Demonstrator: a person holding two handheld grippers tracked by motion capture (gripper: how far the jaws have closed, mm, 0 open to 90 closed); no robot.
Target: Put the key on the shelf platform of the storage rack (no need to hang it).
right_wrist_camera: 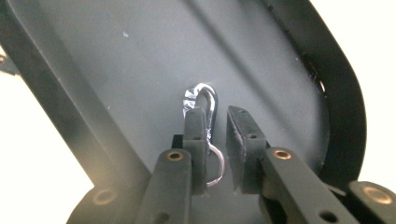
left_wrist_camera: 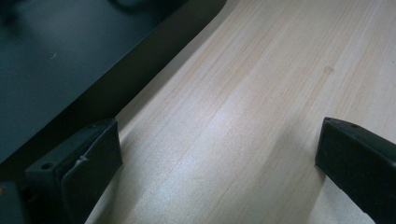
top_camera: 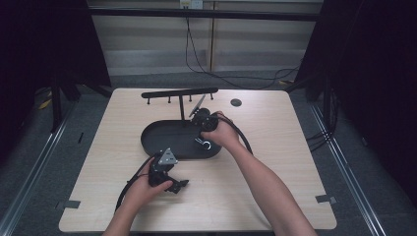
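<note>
A silver carabiner clip with a small ring (right_wrist_camera: 208, 103) lies on the floor of a black oval tray (right_wrist_camera: 116, 56). My right gripper (right_wrist_camera: 215, 116) points down into the tray. Its jaws stand a little apart around the clip: the left pad rests beside it and a gap shows to the right pad. In the high view this gripper (top_camera: 203, 141) is at the right end of the tray (top_camera: 147, 142). My left gripper (top_camera: 178, 185) rests low over the table in front of the tray. Its jaws (left_wrist_camera: 217, 128) are wide apart with only bare wood between them.
A black rack with several pegs (top_camera: 179, 93) stands on a post at the tray's far edge. A small dark disc (top_camera: 236, 102) lies at the back right of the wooden table (left_wrist_camera: 261, 70). The tray's rim (left_wrist_camera: 140, 79) runs close past my left jaw.
</note>
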